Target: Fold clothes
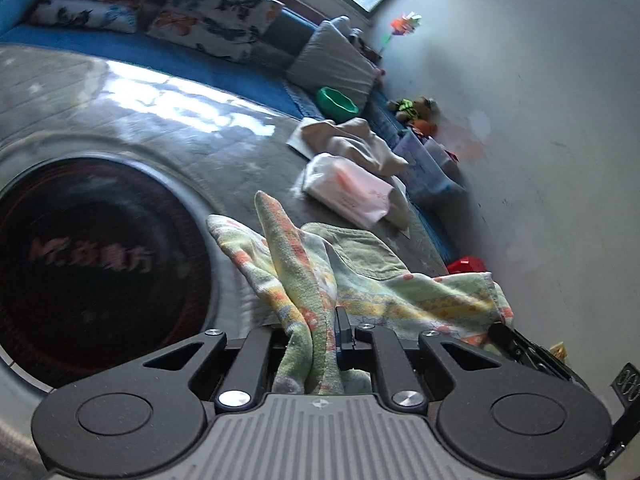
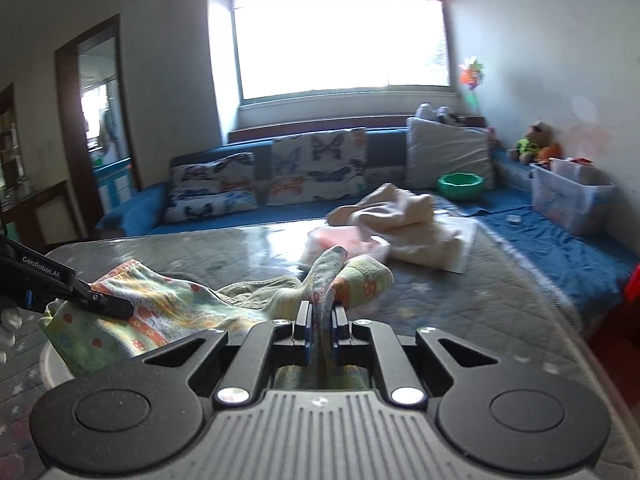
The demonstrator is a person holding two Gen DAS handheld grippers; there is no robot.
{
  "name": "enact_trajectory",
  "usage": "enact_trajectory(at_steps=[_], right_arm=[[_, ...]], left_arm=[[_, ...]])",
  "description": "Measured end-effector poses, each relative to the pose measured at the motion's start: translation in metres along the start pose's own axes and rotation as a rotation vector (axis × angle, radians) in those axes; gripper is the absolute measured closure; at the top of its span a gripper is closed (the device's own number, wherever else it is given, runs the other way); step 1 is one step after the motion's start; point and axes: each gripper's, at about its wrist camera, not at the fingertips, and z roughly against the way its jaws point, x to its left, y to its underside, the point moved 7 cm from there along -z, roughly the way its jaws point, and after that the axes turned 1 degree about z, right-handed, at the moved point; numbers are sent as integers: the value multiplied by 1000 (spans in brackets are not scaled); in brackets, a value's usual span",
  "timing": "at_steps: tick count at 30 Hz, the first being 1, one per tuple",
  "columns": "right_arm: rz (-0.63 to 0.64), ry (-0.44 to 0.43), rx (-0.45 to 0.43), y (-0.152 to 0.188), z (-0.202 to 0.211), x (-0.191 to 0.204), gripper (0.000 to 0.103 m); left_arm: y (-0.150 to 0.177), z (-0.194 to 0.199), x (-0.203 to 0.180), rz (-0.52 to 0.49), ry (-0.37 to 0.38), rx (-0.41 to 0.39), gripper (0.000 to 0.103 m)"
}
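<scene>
On the grey quilted table (image 2: 460,300) lies 1 patterned garment (image 2: 160,312), pale green and yellow with orange shapes, and both claws have hold of it. The right gripper (image 2: 320,320) has its jaws drawn narrow, pinching a bunched fold of the cloth that stands up in a peak between them. The left gripper (image 1: 320,332) is likewise closed to a narrow gap on another gathered edge, with the fabric running down between its fingers and spilling out beyond them. From the right wrist view the left gripper shows at the left side, its black tip clamped on the garment's edge, so the cloth hangs stretched between the 2 grips, just above the tabletop.

Further back on the table I count 1 cream-coloured cloth (image 2: 400,216), loosely heaped, resting on 1 white sheet, and 1 plastic packet (image 2: 344,244) with pink print just beside it. Near the table's front left is 1 large dark round disc (image 1: 100,268) with blurred characters on it.

Behind runs a blue sofa (image 2: 560,248) bearing 3 butterfly-print cushions (image 2: 320,168), 1 grey cushion (image 2: 448,152), 1 green bowl (image 2: 460,184), 1 clear storage box (image 2: 568,196) and 1 stuffed toy (image 2: 532,144)
</scene>
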Motion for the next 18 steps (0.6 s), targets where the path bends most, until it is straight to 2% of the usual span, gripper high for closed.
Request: enact_trajectory(at_steps=[6,11,15,17,18], right_arm=[[-33,61,37,22,-3,-30,95],[-66,79,109,54,-16,-42,95],[-80,96,162,73,-25,-50,95],[-86,99,183,80,-28,-53,92],[-83,106,193,83,-29,-54,92]], left_arm=[[11,-31,-9,-41,9,46,91],[33,-54,5,-40,-32,120,90],[41,-60,19,-41,-84,149,77],[43,-59,22,-50,-93,153,74],[43,-57,23,-59,-101,153,69]])
